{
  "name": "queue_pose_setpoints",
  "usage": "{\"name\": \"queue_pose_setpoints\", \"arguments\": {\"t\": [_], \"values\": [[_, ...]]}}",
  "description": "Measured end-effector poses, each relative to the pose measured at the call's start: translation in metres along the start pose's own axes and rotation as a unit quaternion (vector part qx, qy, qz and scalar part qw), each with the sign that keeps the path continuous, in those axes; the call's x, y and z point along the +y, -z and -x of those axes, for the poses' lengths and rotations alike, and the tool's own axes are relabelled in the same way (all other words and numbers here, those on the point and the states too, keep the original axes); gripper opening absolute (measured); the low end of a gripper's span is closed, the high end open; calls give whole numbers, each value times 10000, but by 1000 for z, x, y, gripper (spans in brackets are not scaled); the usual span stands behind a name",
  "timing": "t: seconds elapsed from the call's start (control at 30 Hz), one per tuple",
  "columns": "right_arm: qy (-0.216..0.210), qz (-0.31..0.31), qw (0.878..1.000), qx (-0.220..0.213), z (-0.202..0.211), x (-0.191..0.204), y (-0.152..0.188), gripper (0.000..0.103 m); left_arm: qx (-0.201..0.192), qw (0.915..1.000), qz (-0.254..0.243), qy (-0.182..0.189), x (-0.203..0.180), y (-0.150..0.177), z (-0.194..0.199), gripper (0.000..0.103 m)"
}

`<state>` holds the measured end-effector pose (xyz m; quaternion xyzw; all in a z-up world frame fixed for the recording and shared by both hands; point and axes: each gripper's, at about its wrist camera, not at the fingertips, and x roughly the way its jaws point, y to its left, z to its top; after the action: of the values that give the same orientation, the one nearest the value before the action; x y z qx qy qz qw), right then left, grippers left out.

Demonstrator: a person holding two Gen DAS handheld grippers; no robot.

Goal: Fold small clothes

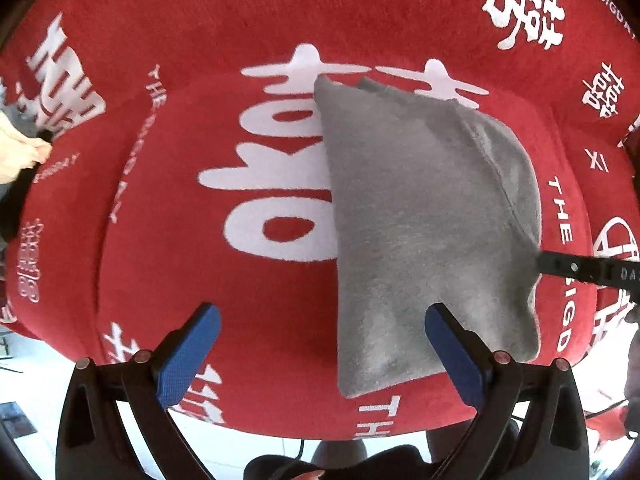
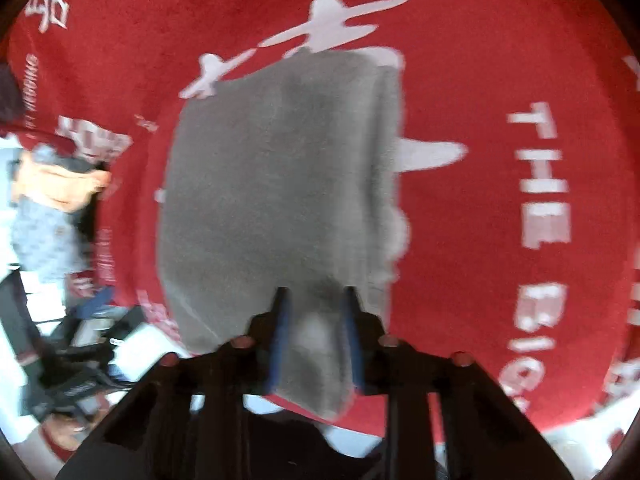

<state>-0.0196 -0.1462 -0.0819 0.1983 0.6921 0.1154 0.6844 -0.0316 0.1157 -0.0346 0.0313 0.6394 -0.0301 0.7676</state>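
A small grey fleece garment [image 1: 420,216] lies folded on a red cushion [image 1: 160,240] with white characters. My left gripper [image 1: 320,328] is open and empty, its blue pads [image 1: 188,356] wide apart above the cushion's near edge, the right pad at the garment's near corner. My right gripper [image 2: 316,320] is shut on the garment's near edge [image 2: 316,360] and holds that part lifted; the garment [image 2: 272,184] spreads ahead of it. The right gripper's black finger [image 1: 580,270] shows at the garment's right edge in the left wrist view.
The red cushion fills both views and drops off at its near edge [image 1: 280,428] to a light floor. A pile of other clothes [image 1: 16,148] sits at the cushion's left; it also shows in the right wrist view [image 2: 52,200].
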Motion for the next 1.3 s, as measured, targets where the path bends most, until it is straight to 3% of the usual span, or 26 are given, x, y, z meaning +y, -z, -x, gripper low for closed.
{"name": "queue_pose_setpoints", "arguments": {"t": [0.1, 0.17, 0.33, 0.4, 0.5, 0.57, 0.77, 1.3], "values": [[40, -110, 9999, -55, 19, 3, 12, 44, -48, 9999, 86, 45, 0, 0, 14, 103], [133, -156, 9997, -120, 34, 8, 22, 55, -73, 9999, 96, 89, -1, 1, 24, 103], [355, -161, 9989, -253, 60, 27, 39, 70, -140, 9998, 42, 168, -4, 6, 54, 103], [535, -121, 9979, -334, 69, 39, 44, 80, -141, 9998, 35, 131, -5, 7, 62, 103], [865, -44, 9950, -493, 79, 58, 48, 83, -114, 9999, -4, -107, -6, 9, 74, 103], [1040, 16, 9930, -559, 87, 68, 52, 91, -84, 9996, -34, -271, -7, 10, 81, 103], [1535, 41, 9850, -791, 105, 87, 58, 91, -38, 9994, 39, -327, -5, 7, 96, 103], [1637, 3, 9858, -378, 111, 104, 55, 91, 314, 9988, 46, -362, -6, 3, 108, 103]]}}
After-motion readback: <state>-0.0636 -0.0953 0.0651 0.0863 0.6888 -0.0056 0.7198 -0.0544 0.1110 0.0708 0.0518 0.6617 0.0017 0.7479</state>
